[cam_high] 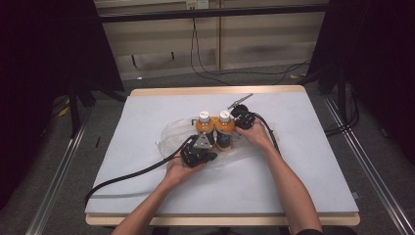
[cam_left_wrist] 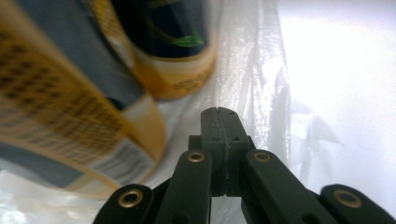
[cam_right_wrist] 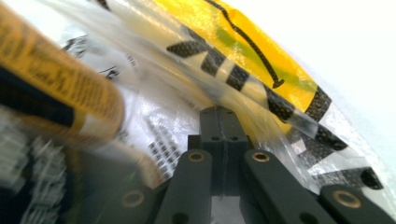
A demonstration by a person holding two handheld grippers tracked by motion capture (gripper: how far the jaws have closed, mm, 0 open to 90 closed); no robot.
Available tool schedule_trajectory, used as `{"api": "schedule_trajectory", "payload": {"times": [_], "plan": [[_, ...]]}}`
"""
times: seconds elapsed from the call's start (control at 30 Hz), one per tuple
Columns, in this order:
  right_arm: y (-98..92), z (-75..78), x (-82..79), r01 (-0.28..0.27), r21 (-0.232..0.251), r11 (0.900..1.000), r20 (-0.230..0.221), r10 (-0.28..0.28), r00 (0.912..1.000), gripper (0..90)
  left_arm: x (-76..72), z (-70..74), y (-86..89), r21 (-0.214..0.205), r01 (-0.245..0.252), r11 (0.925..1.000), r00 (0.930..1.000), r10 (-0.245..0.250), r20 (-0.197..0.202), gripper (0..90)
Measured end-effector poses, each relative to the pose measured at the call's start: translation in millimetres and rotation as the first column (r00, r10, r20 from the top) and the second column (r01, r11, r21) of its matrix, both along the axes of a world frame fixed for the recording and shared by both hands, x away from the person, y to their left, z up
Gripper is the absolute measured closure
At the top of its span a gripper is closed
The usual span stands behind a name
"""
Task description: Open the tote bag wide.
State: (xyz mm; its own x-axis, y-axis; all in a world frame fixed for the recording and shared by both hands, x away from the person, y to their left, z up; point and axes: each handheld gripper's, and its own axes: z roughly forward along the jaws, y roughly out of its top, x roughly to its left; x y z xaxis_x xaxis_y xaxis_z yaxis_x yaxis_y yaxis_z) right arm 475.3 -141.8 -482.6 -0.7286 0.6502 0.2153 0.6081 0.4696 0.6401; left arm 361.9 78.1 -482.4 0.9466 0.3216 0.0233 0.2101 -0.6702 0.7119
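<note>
Two orange bottles with white caps, one (cam_high: 204, 128) beside the other (cam_high: 224, 129), stand upright on a clear plastic bag (cam_high: 171, 134) at the middle of the table. My left gripper (cam_high: 205, 146) is at their near left side. Its jaws (cam_left_wrist: 218, 112) are pressed shut at a fold of the bag (cam_left_wrist: 252, 70), with a bottle's base (cam_left_wrist: 60, 116) just to the left. My right gripper (cam_high: 240, 125) is at the right bottle's far side. Its jaws (cam_right_wrist: 218, 111) are shut against the printed film (cam_right_wrist: 154, 116), with a yellow label (cam_right_wrist: 252, 51) behind the film.
A small grey metal tool (cam_high: 240, 102) lies behind the bottles near the table's back edge. The grey tabletop (cam_high: 303, 161) stretches out on all sides. A black cable (cam_high: 132, 174) trails from the left gripper to the front left.
</note>
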Motion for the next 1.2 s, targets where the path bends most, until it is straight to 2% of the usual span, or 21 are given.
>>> {"api": "schedule_trajectory", "payload": {"times": [0.07, 0.13, 0.17, 0.2, 0.27, 0.33, 0.57, 0.67, 0.73, 0.77, 0.83, 0.87, 1.03, 1.1, 1.2], "plan": [[3.5, 1.8, 3.7, 0.020, -0.025, 0.9995, -0.003, -0.020, 0.9998, 90.0, -2.9, 0.6, 0.4, 0.009, 0.017, 0.9998, 0.9998, -0.017, 0.003, 90.0], [7.0, 2.7, 7.3, 0.045, -0.037, 0.9983, -0.009, -0.045, 0.9989, 90.0, -4.7, 0.5, 2.5, 0.006, 0.035, 0.9994, 0.9993, -0.035, -0.014, 90.0], [8.4, 2.9, 9.3, 0.050, -0.041, 0.9979, -0.008, -0.050, 0.9987, 90.0, -5.1, -1.6, 3.3, -0.028, 0.031, 0.9991, 0.9991, -0.031, -0.027, 90.0], [9.6, 2.9, 11.3, 0.057, -0.044, 0.9974, -0.008, -0.057, 0.9983, 90.0, -5.5, -1.2, 4.9, -0.022, 0.029, 0.9993, 0.9989, -0.030, -0.036, 90.0], [12.2, 3.5, 14.7, 0.091, -0.052, 0.9945, -0.007, -0.091, 0.9958, 90.0, -6.1, -1.0, 4.5, -0.020, 0.046, 0.9987, 0.9985, -0.047, -0.027, 90.0], [13.6, 3.2, 18.5, 0.104, -0.052, 0.9933, -0.004, -0.104, 0.9946, 90.0, -9.1, -0.6, 4.1, -0.016, 0.042, 0.9990, 0.9988, -0.043, -0.022, 90.0], [16.3, 2.9, 28.6, 0.153, -0.064, 0.9862, 0.007, -0.153, 0.9883, 90.0, -19.6, 1.1, 5.7, 0.004, 0.076, 0.9971, 0.9970, -0.076, -0.012, 90.0], [18.5, 3.9, 31.9, 0.165, -0.084, 0.9827, 0.013, -0.164, 0.9864, 90.0, -23.1, 2.6, 7.1, 0.016, 0.085, 0.9962, 0.9962, -0.085, -0.021, 90.0], [20.1, 4.0, 34.6, 0.171, -0.091, 0.9811, 0.022, -0.170, 0.9853, 90.0, -25.6, 2.4, 7.5, 0.004, 0.094, 0.9955, 0.9949, -0.094, -0.037, 90.0], [20.1, 3.6, 36.5, 0.176, -0.088, 0.9804, 0.022, -0.175, 0.9844, 90.0, -26.6, 2.8, 8.1, 0.011, 0.105, 0.9944, 0.9940, -0.105, -0.031, 90.0], [20.5, 3.0, 40.3, 0.199, -0.078, 0.9768, 0.016, -0.199, 0.9799, 90.0, -29.1, 3.9, 8.7, 0.023, 0.111, 0.9935, 0.9934, -0.111, -0.031, 90.0], [21.3, 2.7, 41.0, 0.213, -0.076, 0.9741, 0.016, -0.212, 0.9771, 90.0, -30.2, 3.2, 8.8, 0.013, 0.110, 0.9939, 0.9933, -0.109, -0.038, 90.0], [25.3, 2.3, 43.8, 0.252, -0.087, 0.9639, 0.044, -0.248, 0.9676, 90.0, -32.3, 4.4, 9.2, 0.023, 0.121, 0.9924, 0.9920, -0.120, -0.039, 90.0], [26.6, 2.0, 44.7, 0.275, -0.082, 0.9578, 0.041, -0.273, 0.9612, 90.0, -32.6, 4.5, 9.1, 0.020, 0.122, 0.9923, 0.9920, -0.121, -0.036, 90.0], [26.5, 2.0, 45.3, 0.274, -0.075, 0.9587, 0.038, -0.272, 0.9615, 90.0, -31.8, 5.0, 9.8, 0.021, 0.121, 0.9924, 0.9916, -0.120, -0.048, 90.0]]}}
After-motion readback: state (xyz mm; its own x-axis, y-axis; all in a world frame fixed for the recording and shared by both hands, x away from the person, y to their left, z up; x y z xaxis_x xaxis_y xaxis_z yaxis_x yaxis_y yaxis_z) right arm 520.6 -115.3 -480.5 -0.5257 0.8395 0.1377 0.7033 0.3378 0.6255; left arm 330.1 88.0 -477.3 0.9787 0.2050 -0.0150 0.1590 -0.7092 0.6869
